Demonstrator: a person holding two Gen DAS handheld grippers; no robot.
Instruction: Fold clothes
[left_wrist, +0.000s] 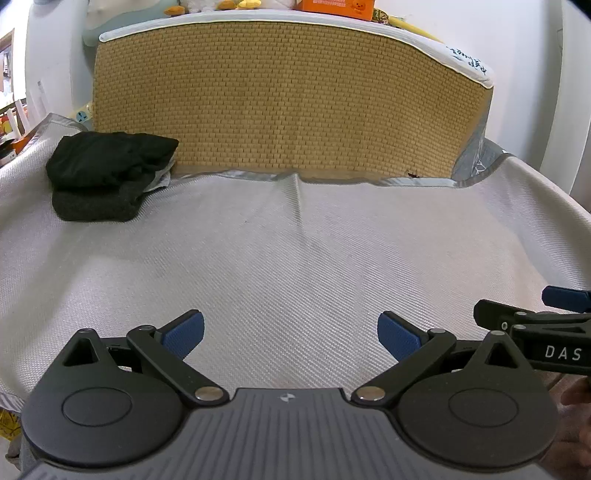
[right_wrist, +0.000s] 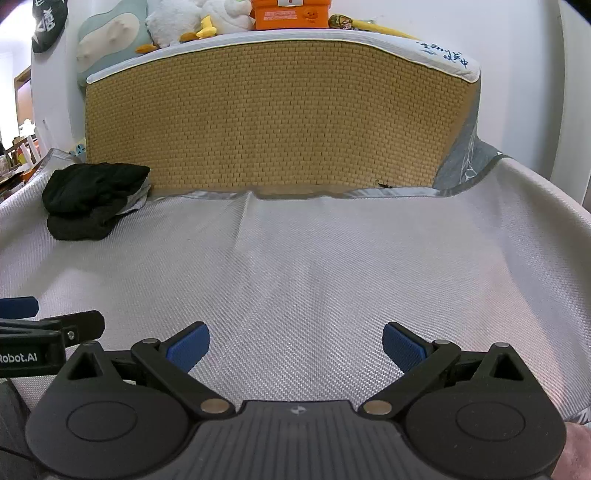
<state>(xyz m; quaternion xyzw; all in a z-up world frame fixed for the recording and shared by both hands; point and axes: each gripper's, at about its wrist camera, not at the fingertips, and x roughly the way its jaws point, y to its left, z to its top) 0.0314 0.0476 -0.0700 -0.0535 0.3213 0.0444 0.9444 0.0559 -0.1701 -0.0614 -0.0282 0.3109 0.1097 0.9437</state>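
Both your tongs, left and right, hover spread wide with nothing held over the bare grey woven bed cover. The clothes, a soft dark stack that looks already folded, sit at the far left corner by the ribbed bamboo mat. Judged between garments: your next move calls for fetching another piece, none visible here.

Coarse woven cloth sheet — matt black clothes.

Grey garment mostly hidden under black clothes pile; type unclear
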